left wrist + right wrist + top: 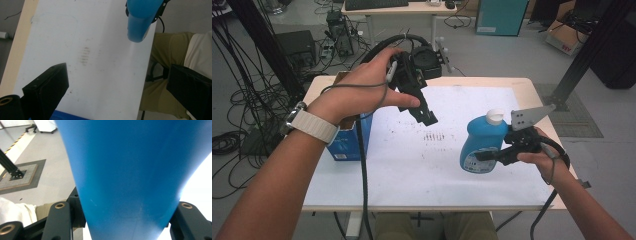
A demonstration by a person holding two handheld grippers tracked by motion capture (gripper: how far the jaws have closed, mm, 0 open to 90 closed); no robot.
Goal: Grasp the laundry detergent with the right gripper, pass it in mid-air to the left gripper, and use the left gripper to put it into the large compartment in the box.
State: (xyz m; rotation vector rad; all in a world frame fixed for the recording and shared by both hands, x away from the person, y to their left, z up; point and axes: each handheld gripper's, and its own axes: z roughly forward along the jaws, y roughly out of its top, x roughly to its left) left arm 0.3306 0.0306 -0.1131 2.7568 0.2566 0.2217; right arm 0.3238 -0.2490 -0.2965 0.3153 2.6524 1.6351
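A blue detergent bottle (479, 145) with a white cap (495, 116) is at the table's right side, held slightly tilted just over the white sheet. My right gripper (499, 154) is shut on its lower body from the right. In the right gripper view the blue bottle wall (130, 170) sits squeezed between both jaws of the right gripper (125, 220). My left gripper (424, 112) hangs high over the table's left-middle, pointing down and to the right. Its jaws stand open and empty (118, 75). The left gripper view has the bottle (140, 22) farther off.
A blue box (349, 142) stands at the table's left edge under my left forearm. The white sheet (412, 175) carries a patch of dark smudges (433, 135) in its middle. The person's legs (170, 50) are below the near edge. Cables and equipment lie on the floor behind.
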